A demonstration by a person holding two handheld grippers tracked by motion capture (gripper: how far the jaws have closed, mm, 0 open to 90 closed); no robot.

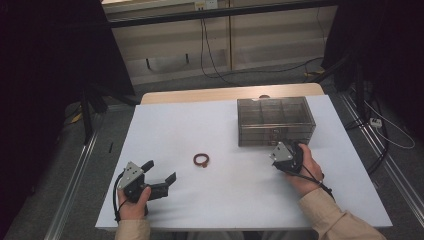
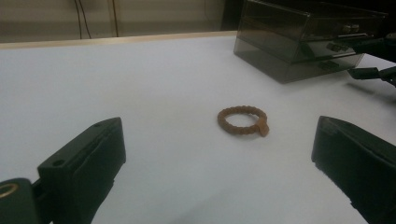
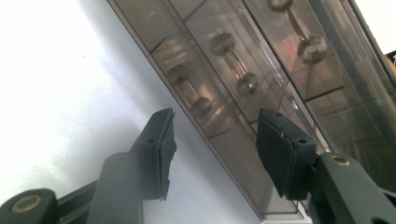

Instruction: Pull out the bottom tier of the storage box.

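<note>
So far nothing is stowed: the brown beaded bracelet ring [image 2: 242,121] lies on the white worktop [image 1: 165,130], just ahead of the left tool [image 1: 160,172], whose jaws gape empty. The right tool [image 3: 212,140] stands half-spread with nothing between its pads, before a small knob [image 3: 201,106] on the smoked clear plastic drawer box [image 1: 276,121]; opening a drawer and stowing the ring likely remain.

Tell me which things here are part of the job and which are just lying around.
Part of the job:
smoky drawer box, at the right gripper
brown bead bracelet, in front of the open left gripper

Just around:
white table
floor cables
power strip
</note>
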